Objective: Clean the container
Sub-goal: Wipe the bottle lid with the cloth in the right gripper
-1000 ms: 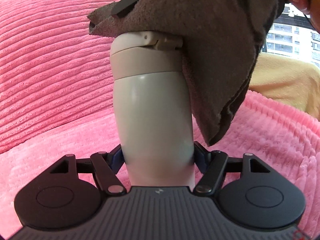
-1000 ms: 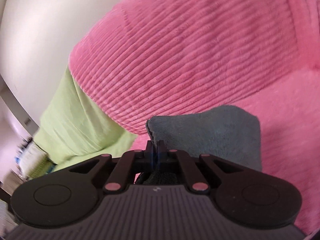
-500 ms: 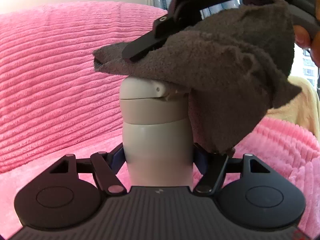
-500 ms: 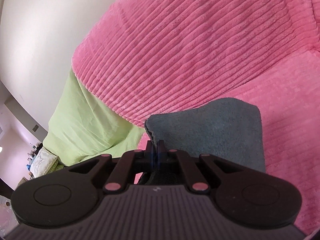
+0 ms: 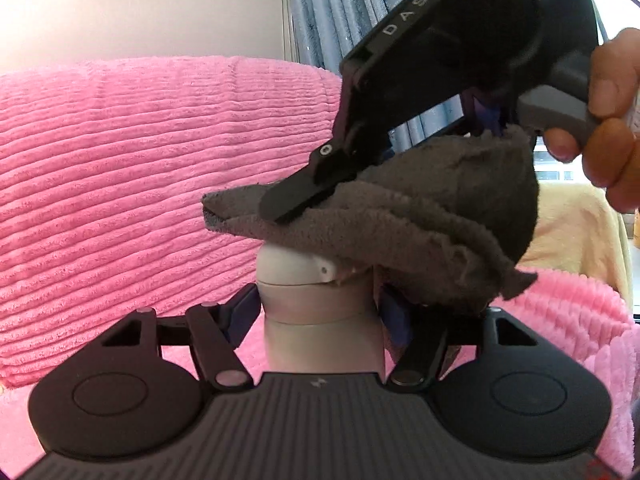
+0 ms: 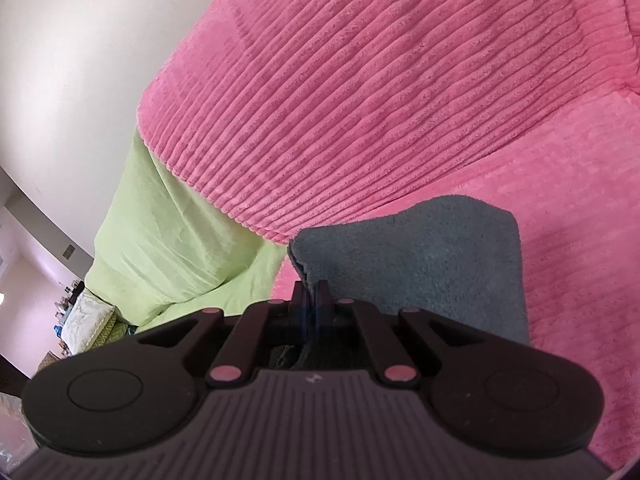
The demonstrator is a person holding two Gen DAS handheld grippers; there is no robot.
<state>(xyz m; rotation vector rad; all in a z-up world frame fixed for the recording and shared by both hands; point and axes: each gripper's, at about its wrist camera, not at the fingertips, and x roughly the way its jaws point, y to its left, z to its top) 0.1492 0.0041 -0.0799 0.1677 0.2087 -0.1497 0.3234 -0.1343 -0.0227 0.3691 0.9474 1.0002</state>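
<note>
Pink corduroy sofa (image 5: 120,160) behind. Left gripper (image 5: 320,312) clamping beige flask (image 5: 320,320); right gripper (image 6: 310,292) pinching grey cloth (image 5: 400,220) on lid. Wiping lid; body likely next.

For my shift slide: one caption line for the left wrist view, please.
Left hand-held gripper clamps a beige bottle while the right hand-held gripper presses a gray cloth onto its lid.

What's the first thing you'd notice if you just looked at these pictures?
The fuzzy pink blanket fills the background in both views. In the middle of the left wrist view, a beige bottle is squeezed by the left gripper, with a gray cloth draped over its lid. The right gripper comes in from above, pinching that cloth.
</note>
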